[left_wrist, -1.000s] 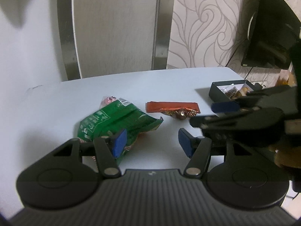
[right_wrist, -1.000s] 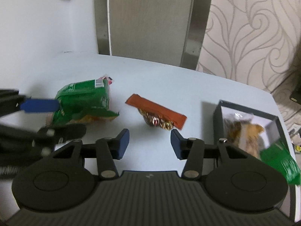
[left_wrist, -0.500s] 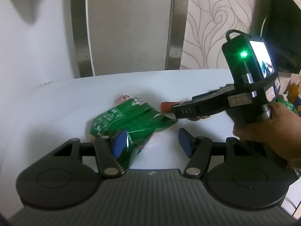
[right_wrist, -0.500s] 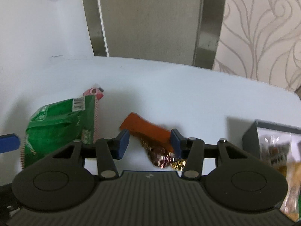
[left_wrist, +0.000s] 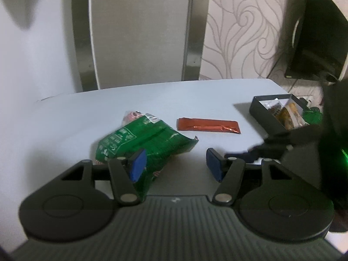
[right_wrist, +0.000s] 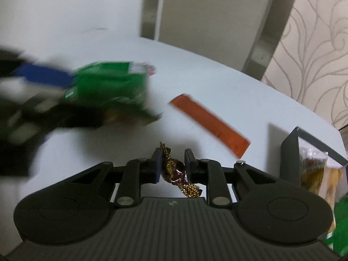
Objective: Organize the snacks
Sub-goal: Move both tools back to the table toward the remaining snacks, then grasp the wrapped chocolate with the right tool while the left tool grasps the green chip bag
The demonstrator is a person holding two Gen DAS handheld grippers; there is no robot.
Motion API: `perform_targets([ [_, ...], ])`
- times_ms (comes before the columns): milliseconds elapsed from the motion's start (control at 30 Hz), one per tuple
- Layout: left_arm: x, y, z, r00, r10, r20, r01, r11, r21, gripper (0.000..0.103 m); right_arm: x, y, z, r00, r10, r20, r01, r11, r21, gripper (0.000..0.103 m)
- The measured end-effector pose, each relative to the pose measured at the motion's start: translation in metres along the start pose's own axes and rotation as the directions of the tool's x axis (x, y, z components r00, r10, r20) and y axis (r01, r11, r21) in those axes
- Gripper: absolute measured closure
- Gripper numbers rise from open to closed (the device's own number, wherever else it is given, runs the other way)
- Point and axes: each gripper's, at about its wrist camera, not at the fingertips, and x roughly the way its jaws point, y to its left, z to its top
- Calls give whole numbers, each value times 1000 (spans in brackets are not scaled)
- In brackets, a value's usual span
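Closing in, the right gripper (right_wrist: pixel 173 166) is squeezing its jaws onto a brown-and-gold foil candy (right_wrist: pixel 174 170), and the pads are already pressing its wrapper from both sides, with one twisted end poking up past the left pad and the other trailing down toward the gripper body. Most of this view is smearing with blur: the green snack bag (right_wrist: pixel 113 87) is showing as a streaky patch, and the dark shape with a blue pad at the left edge is too blurred to read clearly. The orange wrapper (right_wrist: pixel 209 127) is lying flat on the pale table (right_wrist: pixel 217 82), well apart from the candy. Over on the left wrist view, the left gripper (left_wrist: pixel 174 167) is hanging with its jaws apart and nothing between the pads, though its left pad is overlapping the green snack bag (left_wrist: pixel 148 141), whose lower part is disappearing behind that finger; a pink packet is peeking from under the bag's far end. The dark box (left_wrist: pixel 265 115) is sitting at the right, partly cut off by a blurred black shape, its contents hard to make out beyond crinkly wrappers.
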Motion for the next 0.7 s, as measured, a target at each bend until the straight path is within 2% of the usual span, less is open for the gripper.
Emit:
perform_targets([
  [233, -1, 5, -10, 1000, -22, -20, 22, 1000, 9, 40, -27, 13, -29, 1000, 10, 8, -10, 999, 41, 78],
  [400, -4, 10, -13, 1000, -25, -11, 25, 999, 25, 40, -34, 9, -35, 1000, 23, 1, -23, 994, 106, 74],
  [700, -3, 16, -14, 999, -34, -18, 35, 999, 32, 40, -37, 9, -40, 1000, 6, -9, -4, 992, 129, 71],
])
